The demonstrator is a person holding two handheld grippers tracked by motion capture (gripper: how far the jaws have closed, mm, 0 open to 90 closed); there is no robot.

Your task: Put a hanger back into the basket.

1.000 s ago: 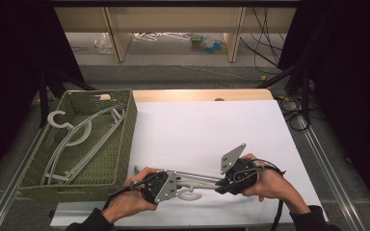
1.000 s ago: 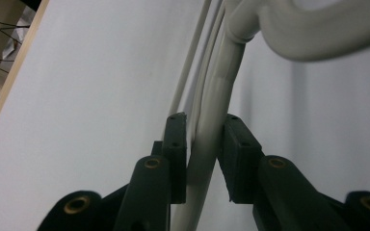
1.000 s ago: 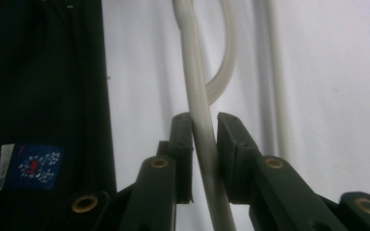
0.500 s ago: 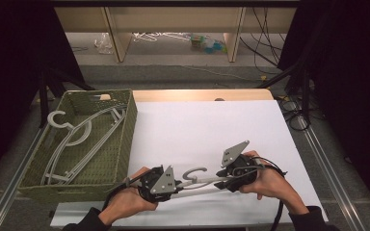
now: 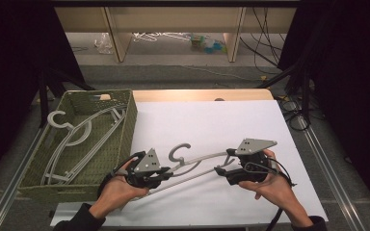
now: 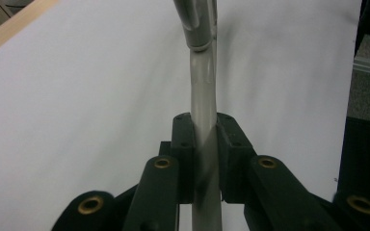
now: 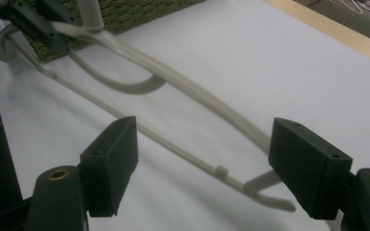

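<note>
- High view: my left gripper [image 5: 166, 174] sat at about seven o'clock on the white table cover [image 5: 212, 120], clamped on one shoulder of the grey hanger [image 5: 197, 166]. The hanger slanted from there toward my right gripper [image 5: 220, 171] at five o'clock, its hook [image 5: 178, 150] curling up near the centre. The woven basket [image 5: 125, 125] stood at nine o'clock with other hangers [image 5: 77, 142] inside.
- Left gripper view: the jaws were pressed tight on the hanger's arm [image 6: 204, 139], which ran straight up toward twelve o'clock. To do this hand-over well, I judged I should keep that grip firm and level, since the hanger was long and could swing.
- Right gripper view: my jaws had just been opening and stood wide, pads clear of the hanger. Its far tip [image 7: 265, 187] lay between them, nearer the pad at four o'clock [image 7: 308, 166]. I judged I should back straight off before my left carried it anywhere, so that the notched end would not snag a pad.
- Hard to make out: in the high view the hands covered the grip points, and I could not tell whether the hanger's far end rested on the cover or hung just above it. The hanger's upper part was blurred and cut off at the top of the left gripper view.
</note>
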